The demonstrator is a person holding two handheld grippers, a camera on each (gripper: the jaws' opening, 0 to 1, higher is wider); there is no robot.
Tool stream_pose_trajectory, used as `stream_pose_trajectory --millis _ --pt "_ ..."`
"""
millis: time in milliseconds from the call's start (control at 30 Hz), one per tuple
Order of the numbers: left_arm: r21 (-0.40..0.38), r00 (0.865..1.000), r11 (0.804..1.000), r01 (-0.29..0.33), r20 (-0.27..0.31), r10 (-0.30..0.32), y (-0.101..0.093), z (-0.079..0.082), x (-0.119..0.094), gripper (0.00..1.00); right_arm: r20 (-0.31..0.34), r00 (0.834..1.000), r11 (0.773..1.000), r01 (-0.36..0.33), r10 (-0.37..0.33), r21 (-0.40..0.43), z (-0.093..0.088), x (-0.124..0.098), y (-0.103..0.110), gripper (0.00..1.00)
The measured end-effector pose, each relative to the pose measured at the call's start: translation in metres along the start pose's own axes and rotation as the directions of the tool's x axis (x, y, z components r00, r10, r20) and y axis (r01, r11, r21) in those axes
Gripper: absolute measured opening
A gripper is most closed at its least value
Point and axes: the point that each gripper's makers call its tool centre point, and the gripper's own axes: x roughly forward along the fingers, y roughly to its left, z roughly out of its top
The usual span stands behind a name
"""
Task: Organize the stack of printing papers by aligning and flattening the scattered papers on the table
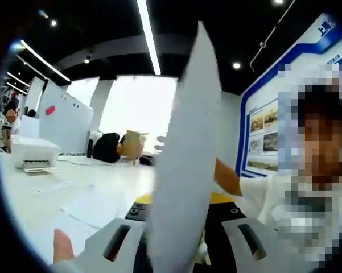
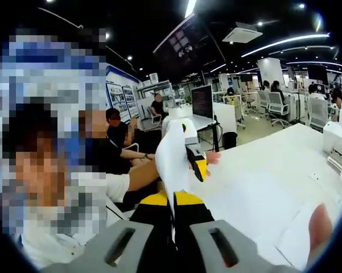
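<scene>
- One upright sheet (image 1: 185, 170) rises between my left tongs (image 1: 185, 242), which are clamped on its lower edge, above the desk (image 1: 102, 182) and loose papers (image 1: 91, 207).
- In the right gripper view, my right tongs (image 2: 173, 242) pinch the sheet's (image 2: 172, 156) opposite edge; I judge I am carrying it, and next must lay it flat on the stack.

An open-plan office: long white benches (image 2: 273, 165), a desk monitor (image 2: 202, 101), rolling office chairs (image 2: 277, 105) with seated people, a white desktop printer (image 1: 34, 152), wall poster boards (image 1: 262, 133), and strip ceiling lights (image 1: 148, 34) on a dark ceiling.
</scene>
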Motion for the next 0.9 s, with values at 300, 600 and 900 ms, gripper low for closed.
stream_pose_trajectory --millis 300,600,900 --pt "-0.008 1.000 1.000 0.018 -0.008 -0.018 -0.003 -0.001 -0.001 0.13 0.005 1.000 1.000 0.024 -0.024 0.013 0.003 -0.006 -0.009 0.00" --pt "-0.010 1.000 1.000 0.008 -0.007 -0.008 -0.007 -0.006 0.001 0.06 0.013 0.999 0.999 0.030 -0.030 0.029 -0.004 -0.007 -0.015 0.00" --pt "-0.059 0.996 0.995 -0.085 0.001 0.085 0.006 -0.021 -0.020 0.05 0.110 0.986 0.992 0.127 -0.123 -0.027 -0.010 -0.009 -0.045 0.19"
